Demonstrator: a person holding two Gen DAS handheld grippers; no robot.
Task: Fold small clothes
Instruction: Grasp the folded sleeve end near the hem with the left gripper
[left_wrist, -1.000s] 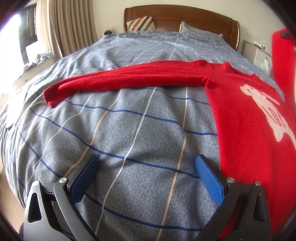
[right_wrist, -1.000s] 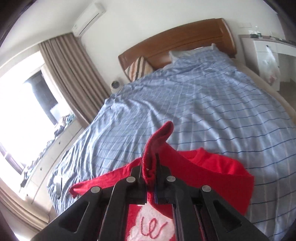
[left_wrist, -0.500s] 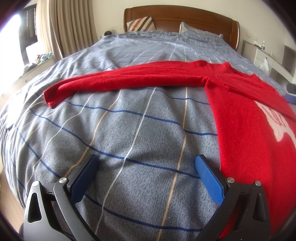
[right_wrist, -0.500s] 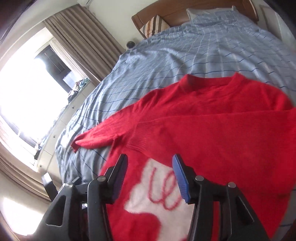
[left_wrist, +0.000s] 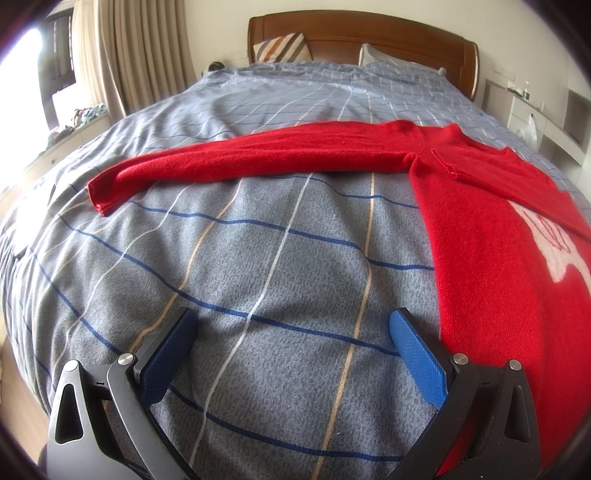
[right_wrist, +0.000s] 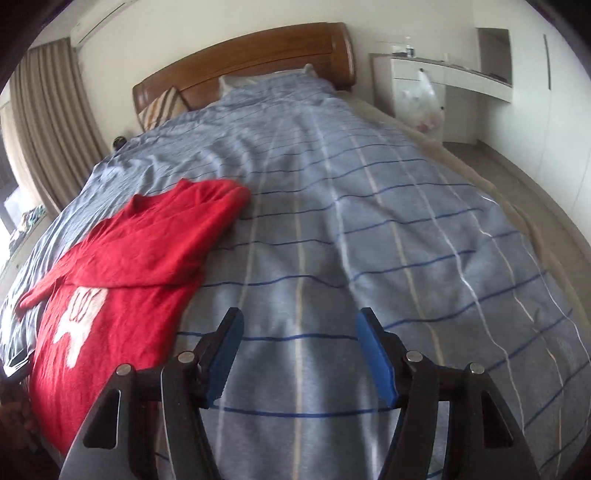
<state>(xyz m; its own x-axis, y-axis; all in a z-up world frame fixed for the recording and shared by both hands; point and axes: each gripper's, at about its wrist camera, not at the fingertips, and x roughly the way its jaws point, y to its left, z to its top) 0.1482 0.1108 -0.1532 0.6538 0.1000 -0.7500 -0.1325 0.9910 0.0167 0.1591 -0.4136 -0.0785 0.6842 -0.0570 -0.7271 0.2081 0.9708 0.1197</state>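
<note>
A red sweater (left_wrist: 491, 240) with a white motif lies flat on the blue-grey checked bedspread (left_wrist: 258, 258). One sleeve (left_wrist: 240, 162) stretches out to the left; the other sleeve (right_wrist: 147, 254) is folded across the chest. My left gripper (left_wrist: 291, 343) hovers open over bare bedspread just left of the sweater's hem side, nothing between its blue pads. My right gripper (right_wrist: 299, 354) is over bare bedspread to the right of the sweater (right_wrist: 110, 295), its jaws opening with nothing between them.
A wooden headboard (right_wrist: 240, 62) with pillows stands at the far end. Curtains and a window sill (left_wrist: 74, 122) run along the left. A white desk (right_wrist: 443, 81) with a hanging plastic bag stands to the right, and floor (right_wrist: 535, 184) shows beside the bed.
The right gripper let go of the sleeve it held, leaving it folded over the chest, then swung right and down off the sweater while opening. The left gripper stayed put.
</note>
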